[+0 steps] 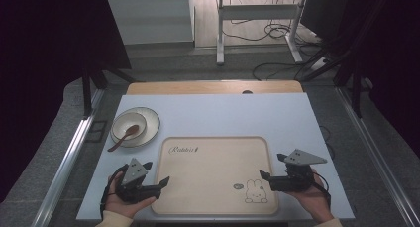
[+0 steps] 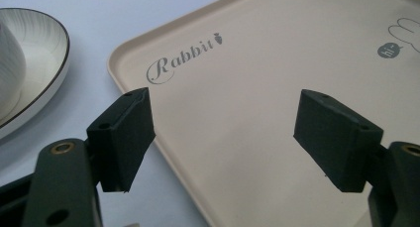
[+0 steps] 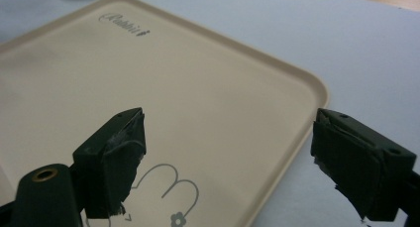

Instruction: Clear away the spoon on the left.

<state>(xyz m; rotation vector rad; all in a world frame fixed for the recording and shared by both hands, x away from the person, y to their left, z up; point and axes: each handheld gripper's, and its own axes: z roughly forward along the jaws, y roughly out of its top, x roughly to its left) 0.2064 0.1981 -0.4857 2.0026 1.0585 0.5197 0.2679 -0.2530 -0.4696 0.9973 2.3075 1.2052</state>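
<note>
Both hand-held grippers, left (image 1: 157, 179) and right (image 1: 270, 175), jaws apart and empty, flank the beige tray (image 1: 198, 187) on the desk (image 1: 277, 113); bowl with spoon (image 1: 130, 126) sits on its plate (image 1: 151, 123) beyond, untouched, so apparently nothing started.

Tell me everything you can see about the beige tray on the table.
The tray is beige, roughly square with rounded corners and a low raised rim, and looks like matte plastic. It lies flat on the pale table, nothing on it. The word "Rabbit" is printed near its far left corner, a rabbit drawing near its near right corner. The open left gripper and right gripper reach over its side edges; contact cannot be judged.
</note>
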